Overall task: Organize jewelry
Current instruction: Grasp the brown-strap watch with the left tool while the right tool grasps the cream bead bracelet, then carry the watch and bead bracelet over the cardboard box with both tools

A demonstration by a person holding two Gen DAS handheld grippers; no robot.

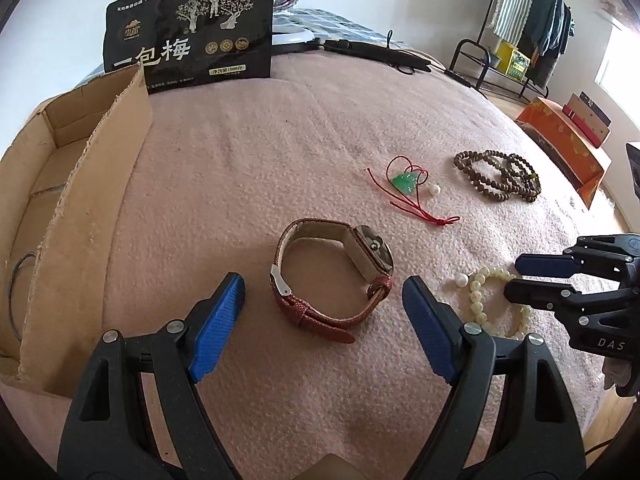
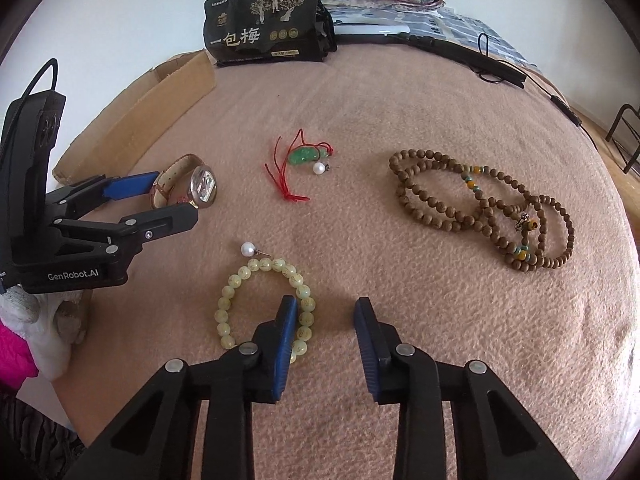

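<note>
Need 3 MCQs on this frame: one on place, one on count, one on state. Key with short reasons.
1. What lies between the left gripper fingers?
A. jade pendant B. watch C. brown bead strand

2. How many loose pearl earrings are on the blanket?
A. one B. two C. four

3. State of the right gripper?
A. open, holding nothing B. shut on the pale bead bracelet C. shut on a pearl

Key:
1 B, the watch sits between the blue pads.
2 B, one pearl by the jade pendant, another pearl by the pale bead bracelet.
3 A, there is a clear gap between its fingers, one finger over the bracelet.
</note>
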